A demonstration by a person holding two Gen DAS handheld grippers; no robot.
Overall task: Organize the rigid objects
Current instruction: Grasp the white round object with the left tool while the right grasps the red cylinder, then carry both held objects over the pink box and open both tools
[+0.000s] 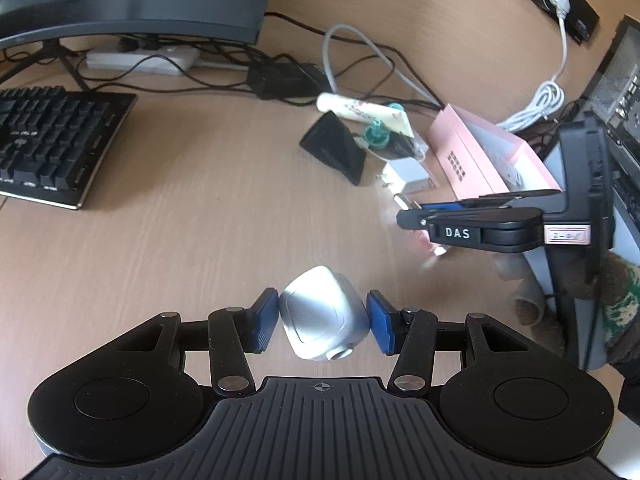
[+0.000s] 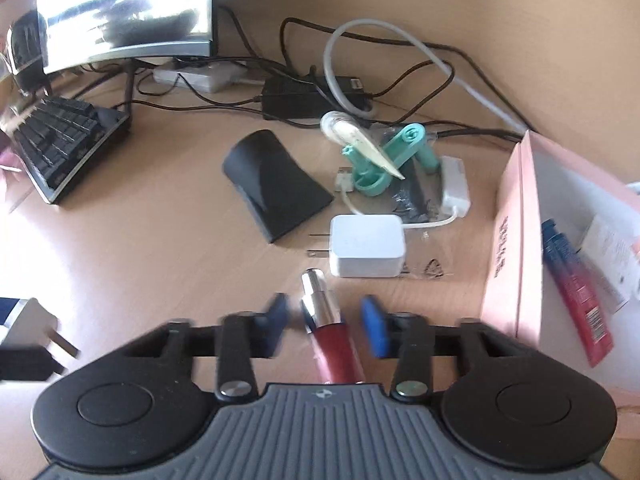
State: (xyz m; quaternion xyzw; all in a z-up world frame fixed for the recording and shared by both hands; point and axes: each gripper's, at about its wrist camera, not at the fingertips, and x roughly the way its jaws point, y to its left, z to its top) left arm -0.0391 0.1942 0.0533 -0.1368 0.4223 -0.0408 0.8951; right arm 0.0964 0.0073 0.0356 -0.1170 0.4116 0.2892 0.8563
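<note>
Blue-padded left claw [image 1: 323, 322] angled downward, clamped on silver charger [image 1: 322, 314]; right claw [image 2: 330, 322] straddling red tube [image 2: 334, 340], pads apart.

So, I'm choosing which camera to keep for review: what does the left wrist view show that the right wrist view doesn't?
Only the left wrist view: the silver charger gripped in the left tongs, and the right tongs from outside.

Only the right wrist view: the red tube between the right tongs, with gaps either side, and a blue-and-red tube inside the pink box.

Both: keyboard, black wedge, white adapter, teal part.
</note>
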